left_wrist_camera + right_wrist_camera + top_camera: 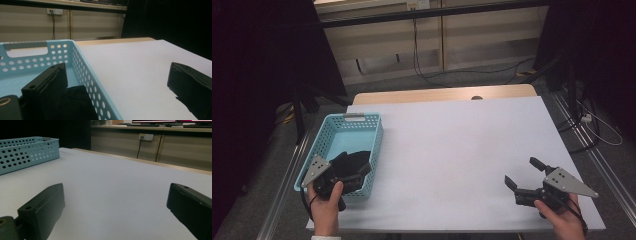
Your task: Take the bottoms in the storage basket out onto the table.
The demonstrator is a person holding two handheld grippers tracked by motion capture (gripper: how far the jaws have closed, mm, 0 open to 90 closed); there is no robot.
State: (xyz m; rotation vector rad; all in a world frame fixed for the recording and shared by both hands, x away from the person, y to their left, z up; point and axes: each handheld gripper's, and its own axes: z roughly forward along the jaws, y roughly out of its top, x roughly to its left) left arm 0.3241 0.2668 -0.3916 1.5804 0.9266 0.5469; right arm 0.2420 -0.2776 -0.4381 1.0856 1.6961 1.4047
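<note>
Left gripper (354, 172) gapes wide astride the blue basket's (377, 145) wall; right gripper (524, 175) gapes wide, empty.

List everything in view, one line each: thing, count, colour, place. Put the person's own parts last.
Basket: one, light blue, perforated, at the left edge of the table.
Dark object: one, black, inside the basket at its near end; what it is cannot be told.
Table: one, white top with a wooden strip along the far edge.
Wall socket: one, white, on the beige wall panel behind the table, cable hanging from it.
Left gripper: one, black with a grey plate, jaws apart astride the basket's right wall.
Right gripper: one, black with a grey plate, jaws apart over bare table at the near right.
Hands: two, at the table's near edge, one holding each gripper.
</note>
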